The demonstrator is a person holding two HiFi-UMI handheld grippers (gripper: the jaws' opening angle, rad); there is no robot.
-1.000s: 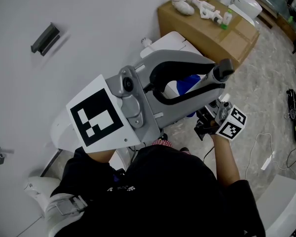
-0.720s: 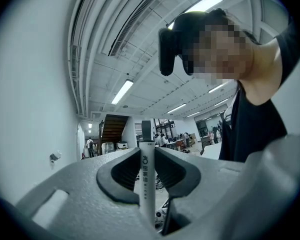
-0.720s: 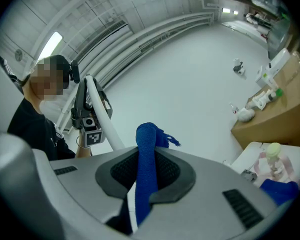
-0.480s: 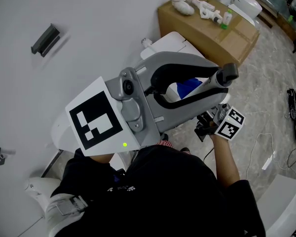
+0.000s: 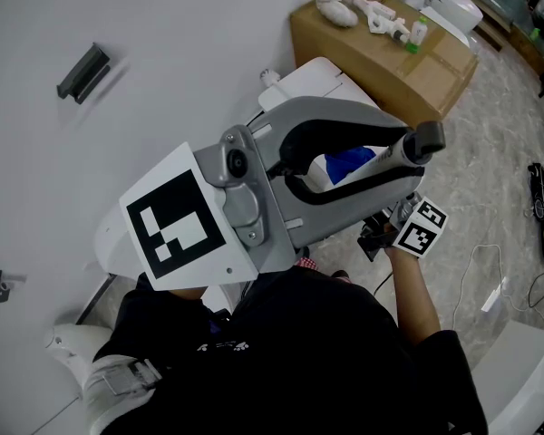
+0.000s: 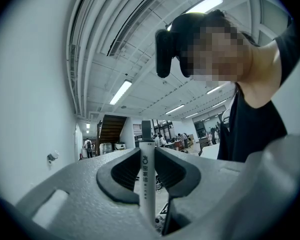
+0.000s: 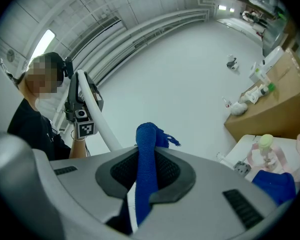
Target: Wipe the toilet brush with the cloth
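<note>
My left gripper (image 5: 394, 154) fills the middle of the head view, held high and close, its marker cube at the left. It is shut on the toilet brush's white handle (image 5: 387, 159), whose dark end (image 5: 428, 137) sticks out past the jaws. In the left gripper view the handle (image 6: 147, 194) stands upright between the pads. My right gripper (image 5: 390, 229) is lower at the right, its jaws hidden behind the left one. In the right gripper view it (image 7: 149, 169) is shut on a blue cloth (image 7: 147, 134), with the brush handle (image 7: 97, 119) off to the left, apart from the cloth.
A white toilet (image 5: 317, 80) stands against the wall under the grippers, with a blue patch (image 5: 349, 161) showing on it. A cardboard box (image 5: 381, 57) carrying bottles is behind it. Cables (image 5: 490, 279) lie on the floor at right. A dark bracket (image 5: 83, 71) is on the wall.
The right gripper has sunk a little, still with the cloth. The left gripper keeps its hold on the brush and barely shifts.
</note>
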